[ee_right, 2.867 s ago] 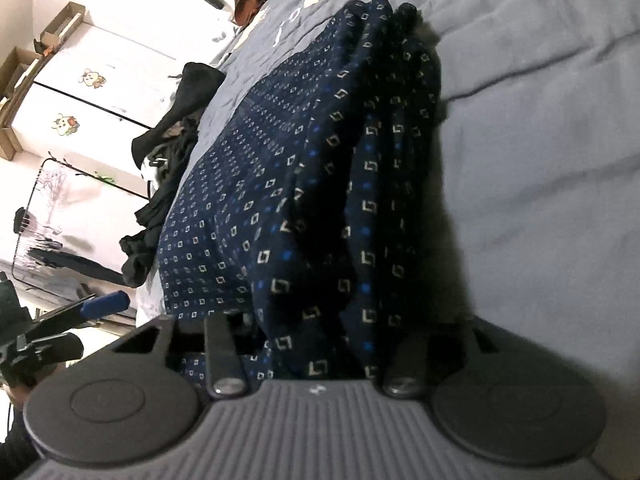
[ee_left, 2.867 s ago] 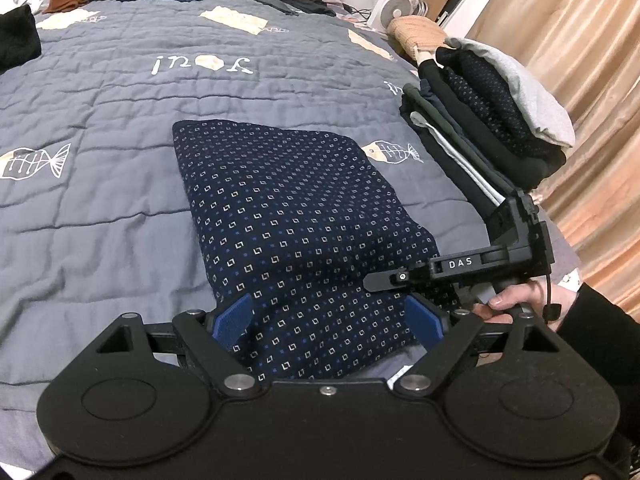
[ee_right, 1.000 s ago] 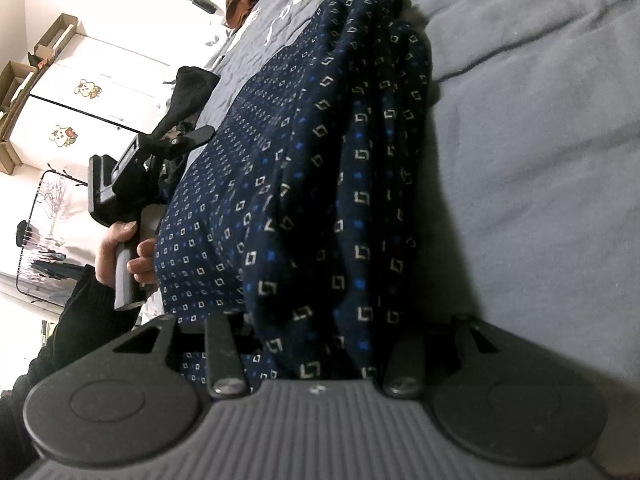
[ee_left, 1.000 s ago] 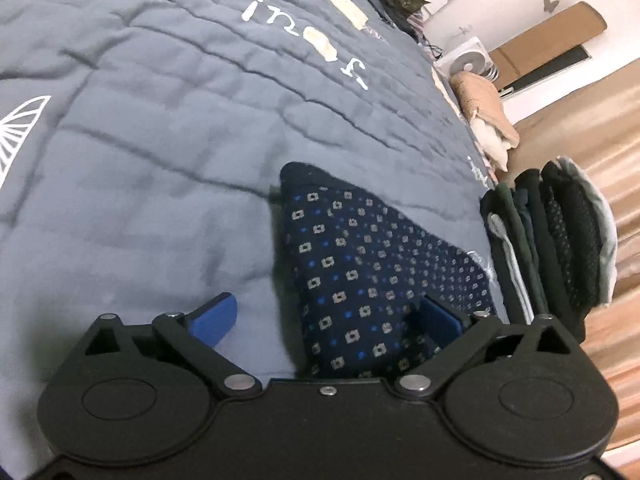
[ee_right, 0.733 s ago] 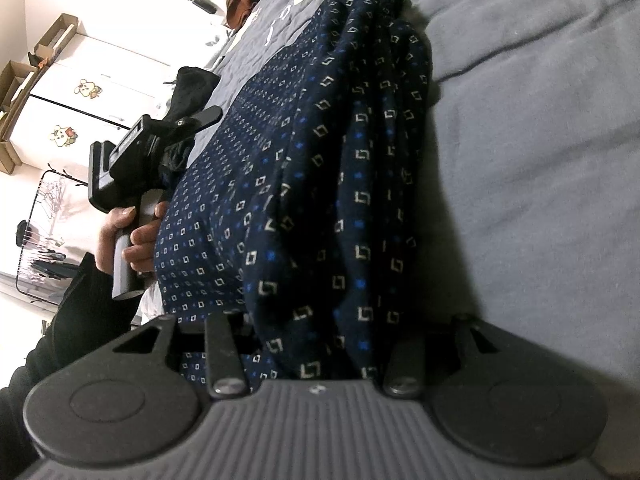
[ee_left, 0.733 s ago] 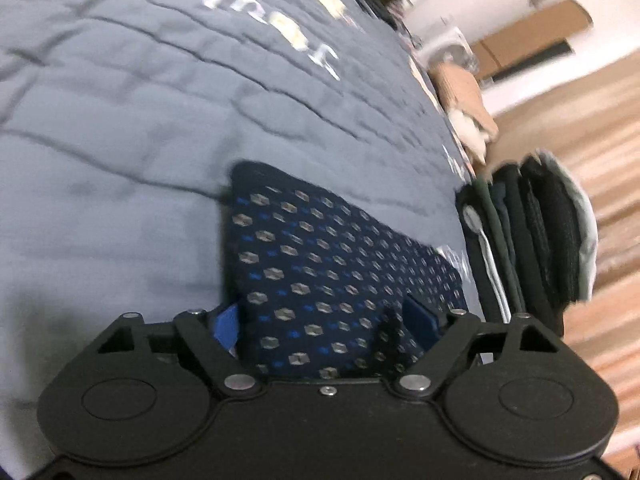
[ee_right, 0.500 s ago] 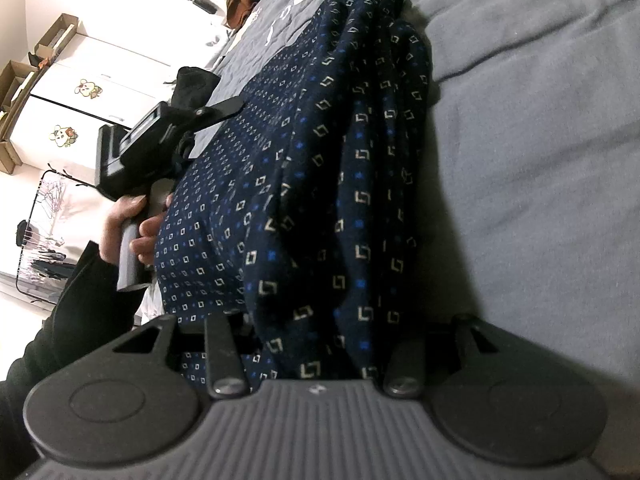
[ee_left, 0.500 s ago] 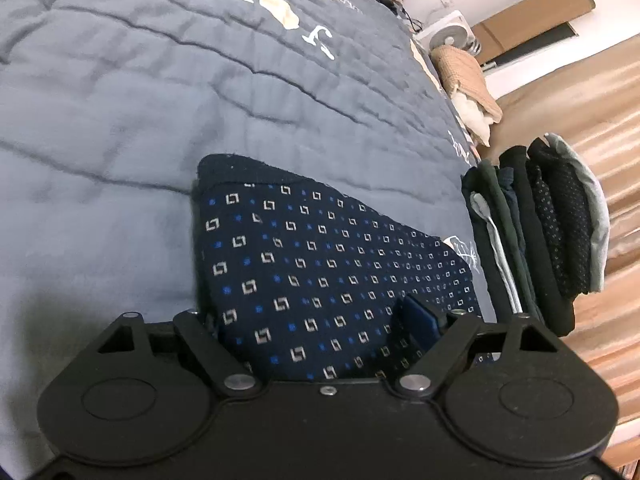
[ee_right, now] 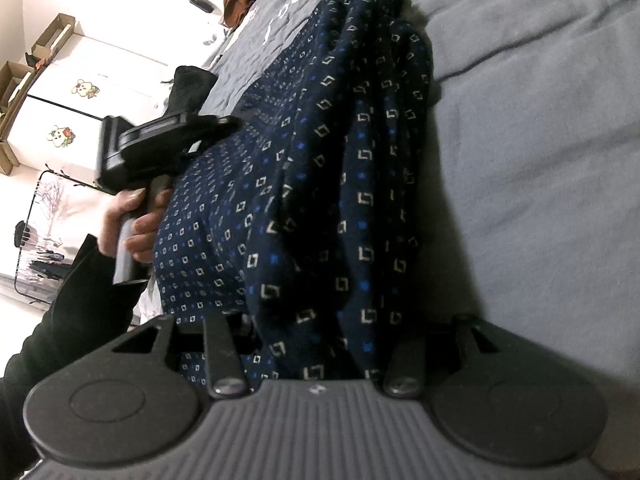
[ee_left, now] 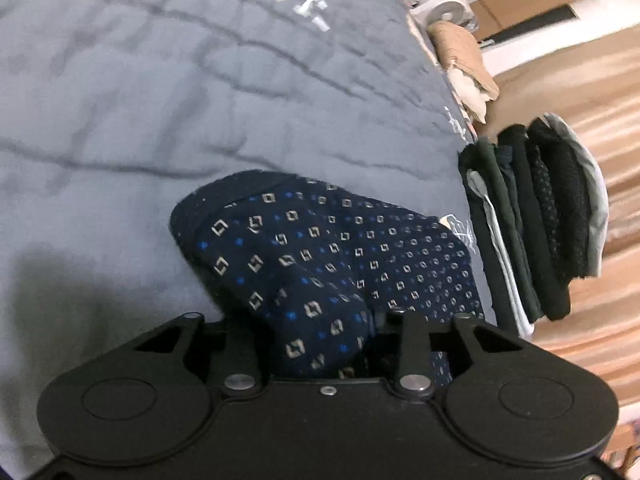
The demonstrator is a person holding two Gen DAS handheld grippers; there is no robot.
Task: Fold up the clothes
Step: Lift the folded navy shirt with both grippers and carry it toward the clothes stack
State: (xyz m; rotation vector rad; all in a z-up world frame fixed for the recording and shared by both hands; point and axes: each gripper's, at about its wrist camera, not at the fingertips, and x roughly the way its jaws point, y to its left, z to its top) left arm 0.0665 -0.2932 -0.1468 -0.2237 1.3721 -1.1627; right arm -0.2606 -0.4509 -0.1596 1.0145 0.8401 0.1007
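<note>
Left gripper (ee_left: 320, 344) clamping onto near corner of navy patterned garment (ee_left: 332, 256), jaws having just been closing, cloth bunching up between them. Right gripper (ee_right: 316, 344) gripping thick folded edge of same garment, layers wedging between jaws. Garment lying folded on grey quilt (ee_left: 120, 100). Left hand (ee_right: 128, 220) wrapping round gripper handle, black sleeve trailing. Stack of folded dark clothes (ee_left: 532, 220) sitting further right near quilt edge; fan (ee_left: 446, 10) standing beyond.
</note>
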